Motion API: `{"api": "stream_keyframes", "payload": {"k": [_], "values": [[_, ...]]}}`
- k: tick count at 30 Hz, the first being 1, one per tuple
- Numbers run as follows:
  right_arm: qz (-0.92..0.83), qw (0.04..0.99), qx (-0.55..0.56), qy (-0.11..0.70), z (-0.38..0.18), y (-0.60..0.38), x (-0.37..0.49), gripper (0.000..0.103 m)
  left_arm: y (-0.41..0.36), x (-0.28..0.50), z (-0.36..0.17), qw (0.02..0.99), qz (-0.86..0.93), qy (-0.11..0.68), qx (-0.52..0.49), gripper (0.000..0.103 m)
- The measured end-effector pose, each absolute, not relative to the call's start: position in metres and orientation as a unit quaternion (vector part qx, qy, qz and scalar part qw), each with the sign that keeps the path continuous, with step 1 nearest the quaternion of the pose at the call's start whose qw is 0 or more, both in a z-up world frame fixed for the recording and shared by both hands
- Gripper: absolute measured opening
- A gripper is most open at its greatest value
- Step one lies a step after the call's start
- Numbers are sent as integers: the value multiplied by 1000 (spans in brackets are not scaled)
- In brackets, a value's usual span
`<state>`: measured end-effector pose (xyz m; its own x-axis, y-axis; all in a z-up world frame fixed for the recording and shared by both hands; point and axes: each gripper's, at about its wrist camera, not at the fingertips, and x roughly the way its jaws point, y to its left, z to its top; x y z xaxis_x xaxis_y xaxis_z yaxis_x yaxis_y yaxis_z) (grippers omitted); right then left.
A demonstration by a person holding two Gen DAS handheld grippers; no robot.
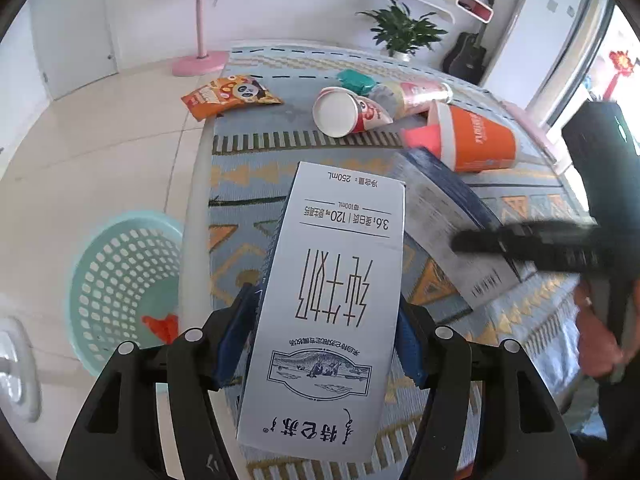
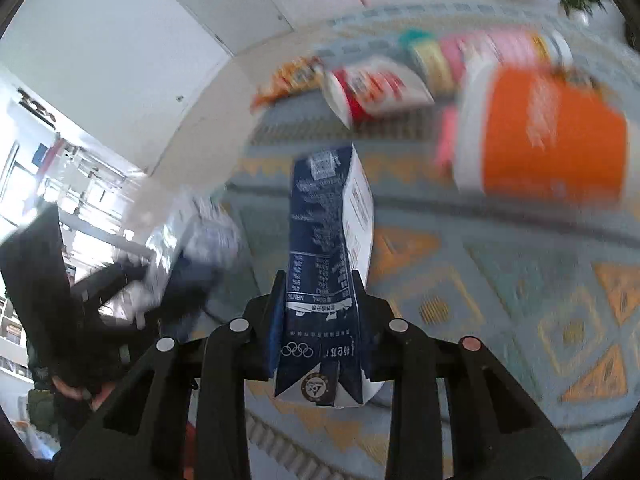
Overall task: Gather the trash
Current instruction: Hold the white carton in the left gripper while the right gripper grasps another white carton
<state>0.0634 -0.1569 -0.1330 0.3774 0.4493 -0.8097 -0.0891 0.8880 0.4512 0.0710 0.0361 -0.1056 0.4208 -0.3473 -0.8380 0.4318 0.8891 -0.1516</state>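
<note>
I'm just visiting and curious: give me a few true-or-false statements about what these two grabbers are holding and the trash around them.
1. Each gripper holds a milk carton. True: left gripper grips a carton; right gripper grips another carton.
2. The basket stands on the table. False: it stands on the floor beside it.
3. The orange cup stands upright. False: it lies on its side.
4. A snack bag lies at the table's edge. True.
</note>
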Motion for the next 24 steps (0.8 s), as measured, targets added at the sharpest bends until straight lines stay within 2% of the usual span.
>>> {"api": "stream_keyframes", "payload": {"k": [2, 3, 4, 8, 10, 12, 18, 24], "values": [[148, 818, 157, 533, -137, -165, 55, 31, 35, 75, -106, 843, -228, 486, 38, 61], [124, 826, 147, 530, -136, -172, 50, 35, 34, 76, -105, 844, -227, 485, 37, 61], [101, 833, 133, 528, -135, -177, 46, 44, 34, 77, -105, 846, -226, 482, 35, 61], [43, 860, 80, 503, -121, -185, 33, 49, 39, 85, -107, 851, -221, 476, 19, 61], [37, 868, 43, 494, -115, -177, 30, 57, 40, 87, -106, 853, -217, 474, 16, 61], [40, 870, 15, 491, -114, -164, 32, 60, 41, 87, -106, 856, -210, 472, 18, 61], [2, 872, -39, 488, -128, -135, 51, 61, 48, 87, -105, 861, -199, 467, 15, 61], [-20, 873, -42, 486, -128, -139, 60, 62, 53, 90, -103, 864, -194, 465, 7, 61]]}}
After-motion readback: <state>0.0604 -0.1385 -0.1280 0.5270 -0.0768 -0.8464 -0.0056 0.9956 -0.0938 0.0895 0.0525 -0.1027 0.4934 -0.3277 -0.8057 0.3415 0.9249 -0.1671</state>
